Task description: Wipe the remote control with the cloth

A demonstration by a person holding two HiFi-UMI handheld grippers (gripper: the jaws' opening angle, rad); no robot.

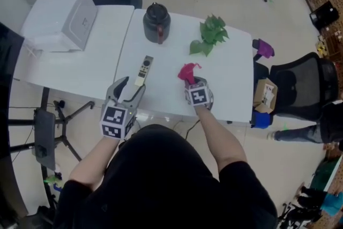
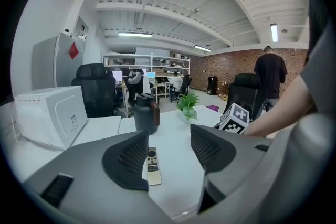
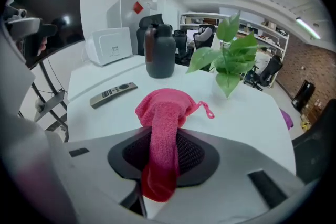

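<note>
A slim pale remote control (image 1: 143,70) (image 2: 153,166) (image 3: 113,94) lies on the white table (image 1: 225,83), near its front edge. My left gripper (image 1: 127,90) (image 2: 167,152) hovers just short of the remote, jaws open and empty, the remote showing through the gap. The pink cloth (image 1: 187,72) (image 3: 163,128) is pinched in my right gripper (image 1: 194,83) (image 3: 164,152), its bunched end sticking out over the table to the right of the remote.
A dark kettle (image 1: 156,22) (image 3: 160,51) and a green potted plant (image 1: 210,35) (image 3: 228,57) stand at the table's back. A white box (image 1: 61,20) (image 2: 50,115) sits on the left tabletop. Office chairs (image 1: 305,80) flank the right side, and a person (image 2: 270,76) stands beyond.
</note>
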